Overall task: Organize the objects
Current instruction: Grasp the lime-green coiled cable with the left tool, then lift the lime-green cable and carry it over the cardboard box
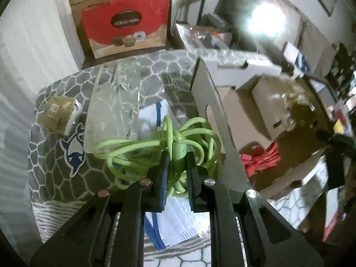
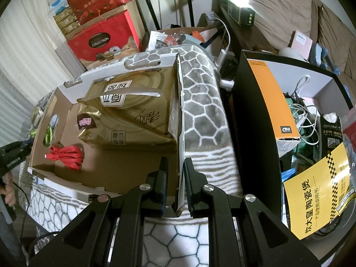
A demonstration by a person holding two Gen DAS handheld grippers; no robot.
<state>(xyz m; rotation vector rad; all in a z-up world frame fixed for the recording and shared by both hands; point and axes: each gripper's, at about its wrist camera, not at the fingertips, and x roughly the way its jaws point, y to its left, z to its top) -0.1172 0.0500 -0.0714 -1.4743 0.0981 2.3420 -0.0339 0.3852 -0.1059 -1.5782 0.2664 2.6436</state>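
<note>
Left wrist view shows the left tongs nearly shut, pinching the green cord bundle just beside the cardboard box, likely to lift it in. Right tongs, almost closed, clamp the box's side wall, apparently steadying it; a red cord lies inside.

blurred: cardboard box interior | hidden: green cord underside, behind tongs

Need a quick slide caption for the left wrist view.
Left gripper shut on a green cord bundle above the patterned blanket, beside the cardboard box.
</note>
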